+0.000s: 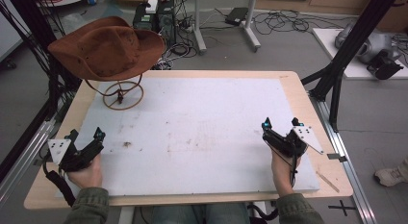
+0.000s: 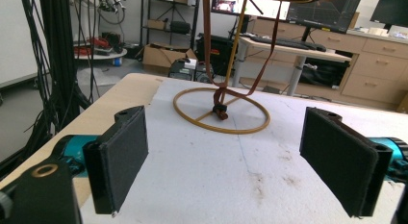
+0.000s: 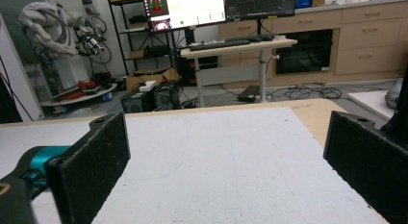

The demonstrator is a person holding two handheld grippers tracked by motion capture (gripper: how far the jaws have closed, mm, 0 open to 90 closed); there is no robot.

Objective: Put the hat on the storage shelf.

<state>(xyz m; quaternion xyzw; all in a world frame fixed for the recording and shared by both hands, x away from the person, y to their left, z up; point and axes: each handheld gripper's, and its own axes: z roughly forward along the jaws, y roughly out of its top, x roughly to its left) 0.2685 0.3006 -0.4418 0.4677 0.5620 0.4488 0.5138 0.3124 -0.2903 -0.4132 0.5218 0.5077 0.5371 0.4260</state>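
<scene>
Your left claw (image 1: 85, 135) and right claw (image 1: 281, 123) rested with jaws apart, empty. The brown suede wide-brimmed hat (image 1: 107, 47) sat on a thin wire ring-base stand (image 2: 221, 110) ahead of the left claw. A careless grab could topple that light stand.

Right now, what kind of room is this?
Probably a robotics lab or workshop: computer monitors on a desk, cables across the floor, and a brown hat on a stand set up for handheld grippers.

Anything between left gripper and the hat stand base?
Nothing: bare white board, lightly stained, between the open left gripper and the stand's ring base, per left gripper view.
</scene>
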